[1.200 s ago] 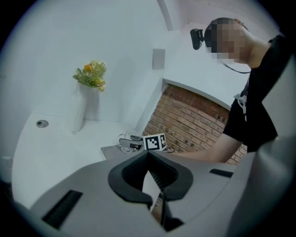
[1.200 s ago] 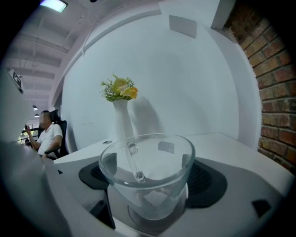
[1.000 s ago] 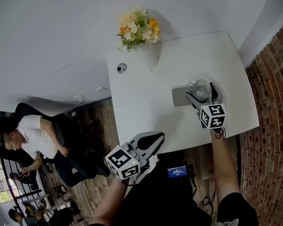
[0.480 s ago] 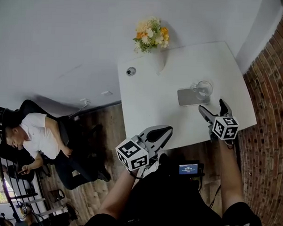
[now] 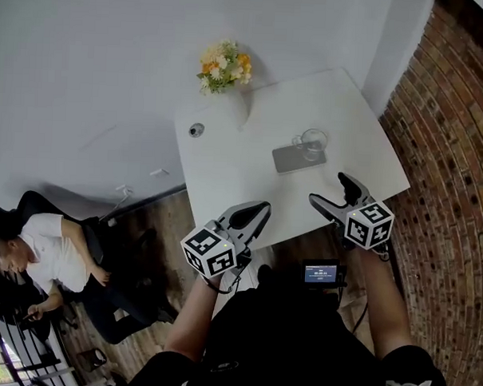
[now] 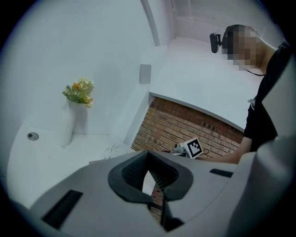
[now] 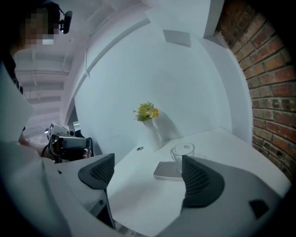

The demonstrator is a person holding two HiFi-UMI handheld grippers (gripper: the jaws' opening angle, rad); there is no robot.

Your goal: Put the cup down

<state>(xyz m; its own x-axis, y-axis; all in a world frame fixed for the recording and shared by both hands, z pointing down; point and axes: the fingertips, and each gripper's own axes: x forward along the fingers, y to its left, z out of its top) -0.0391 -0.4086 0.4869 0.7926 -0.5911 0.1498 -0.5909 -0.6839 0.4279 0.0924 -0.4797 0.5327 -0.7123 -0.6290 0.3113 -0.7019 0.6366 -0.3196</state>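
Note:
A clear glass cup [image 5: 312,141] stands upright on the white table [image 5: 226,179], partly on a flat grey pad [image 5: 287,159]. My right gripper [image 5: 329,192] hovers over the table's near edge, a short way back from the cup. Its jaws stand wide and are closing, with nothing between them. In the right gripper view the cup [image 7: 182,155] and pad [image 7: 166,171] show beyond the right gripper [image 7: 148,176], apart from both pads. My left gripper [image 5: 256,213] is shut and empty at the near edge, left of the other. The left gripper [image 6: 150,178] points across the table.
A white vase of yellow and orange flowers [image 5: 224,67] stands at the table's far edge by the wall. A small round fitting [image 5: 196,130] sits at the far left corner. A brick wall [image 5: 459,158] bounds the right side. A seated person [image 5: 47,252] is far left.
My right gripper has drawn back from around the cup toward the table's near edge, leaving the cup standing by the pad. The left gripper has stayed near the front edge.

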